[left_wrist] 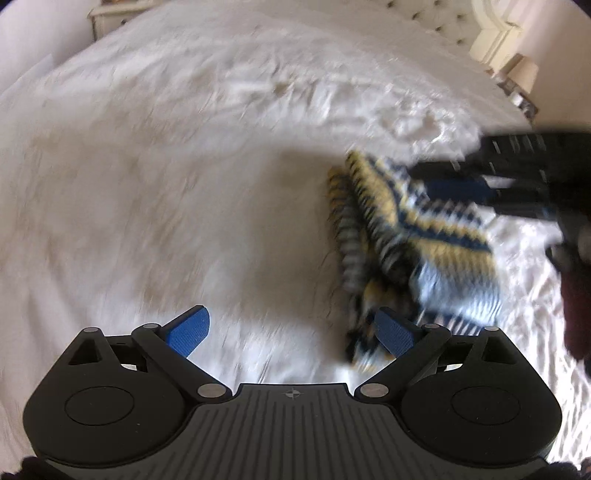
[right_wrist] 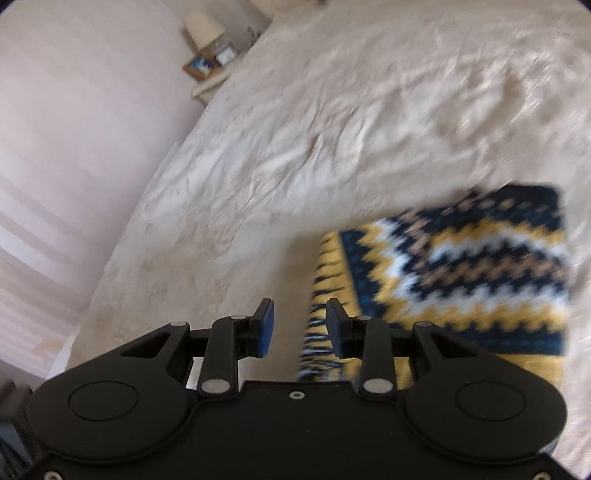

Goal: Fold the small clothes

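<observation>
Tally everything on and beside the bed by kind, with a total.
Patterned knit garments: 1
Beds: 1
Tongs: 2, left tongs and right tongs
Lamps: 1
Picture frames: 2, wooden frame, silver frame
Total: 7

Bedspread [left_wrist: 184, 166] lies bare leftward; knitted garment [left_wrist: 417, 240] blocks right.

Left claw [left_wrist: 291, 334] is spread wide, blue pads apart, nothing pinched, angled down. Right claw [right_wrist: 299, 325] has a narrower gap, nothing between its pads either, also tilted downward, looking pretty blurry.
</observation>
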The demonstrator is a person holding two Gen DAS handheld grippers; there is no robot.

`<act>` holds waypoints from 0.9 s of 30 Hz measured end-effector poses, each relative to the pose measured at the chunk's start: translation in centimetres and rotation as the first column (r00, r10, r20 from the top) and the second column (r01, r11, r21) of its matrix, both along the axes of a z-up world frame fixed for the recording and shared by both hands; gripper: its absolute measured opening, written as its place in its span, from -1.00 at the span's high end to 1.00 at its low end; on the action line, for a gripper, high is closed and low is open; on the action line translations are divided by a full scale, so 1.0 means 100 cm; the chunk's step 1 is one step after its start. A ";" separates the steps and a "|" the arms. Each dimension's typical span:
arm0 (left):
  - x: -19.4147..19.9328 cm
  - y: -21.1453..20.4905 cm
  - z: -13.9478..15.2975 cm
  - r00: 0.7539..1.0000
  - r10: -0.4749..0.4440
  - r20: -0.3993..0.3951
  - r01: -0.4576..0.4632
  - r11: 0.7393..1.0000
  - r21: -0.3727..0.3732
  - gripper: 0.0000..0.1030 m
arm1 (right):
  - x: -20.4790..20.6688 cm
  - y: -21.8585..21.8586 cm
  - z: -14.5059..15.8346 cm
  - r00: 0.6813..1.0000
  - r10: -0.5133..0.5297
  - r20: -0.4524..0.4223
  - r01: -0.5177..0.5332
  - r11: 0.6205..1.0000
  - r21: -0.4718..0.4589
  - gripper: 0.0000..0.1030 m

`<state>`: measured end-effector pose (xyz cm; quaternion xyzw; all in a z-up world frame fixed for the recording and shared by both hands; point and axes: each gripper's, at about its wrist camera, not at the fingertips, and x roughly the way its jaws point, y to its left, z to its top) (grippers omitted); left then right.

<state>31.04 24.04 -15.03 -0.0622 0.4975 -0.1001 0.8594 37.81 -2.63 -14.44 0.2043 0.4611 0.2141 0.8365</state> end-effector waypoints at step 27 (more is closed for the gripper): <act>0.116 -0.075 -0.065 0.981 -0.161 -0.110 0.174 0.977 0.121 -0.93 | -0.076 -0.014 -0.034 0.994 0.101 -0.050 -0.105 0.991 -0.079 0.15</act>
